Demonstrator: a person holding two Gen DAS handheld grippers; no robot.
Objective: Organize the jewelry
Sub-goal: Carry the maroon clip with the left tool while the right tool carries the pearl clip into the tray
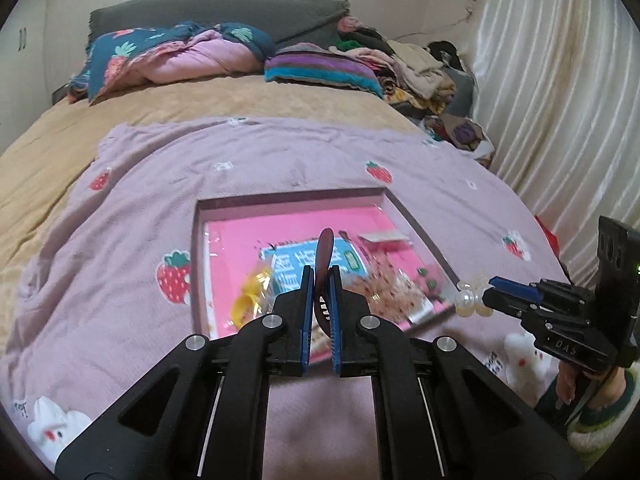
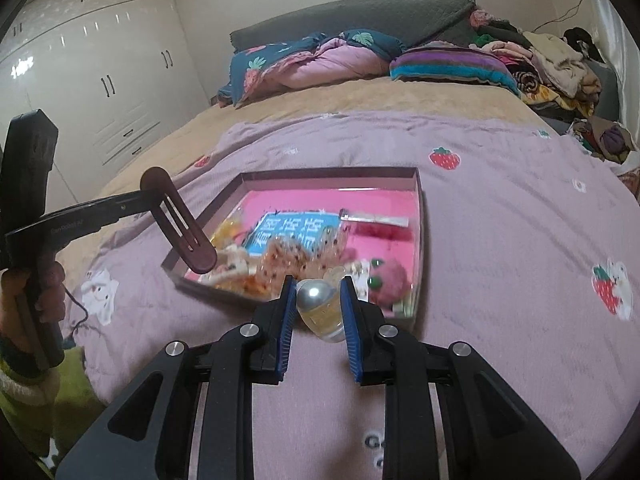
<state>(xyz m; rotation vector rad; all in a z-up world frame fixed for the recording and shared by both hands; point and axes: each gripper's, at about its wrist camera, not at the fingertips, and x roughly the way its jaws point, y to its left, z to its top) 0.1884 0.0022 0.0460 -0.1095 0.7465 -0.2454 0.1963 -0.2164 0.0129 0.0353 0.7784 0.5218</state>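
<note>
Fingers (image 1: 306,312) of the left gripper (image 1: 320,280) pinch a maroon hair clip (image 2: 180,224); the right gripper (image 2: 318,300) grasps a pearl ornament (image 2: 320,308), both above the tray (image 2: 420,216) on the bed. The clip (thin, edge-held) could twist free and miss.

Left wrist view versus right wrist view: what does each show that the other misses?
Only the left wrist view shows the white pleated curtain. Only the right wrist view shows the white glossy wardrobe and the dark red hair clip's slotted flat face. Both show the shallow pink-lined box, the pearl bead ornament and the strawberry-print lilac blanket.
</note>
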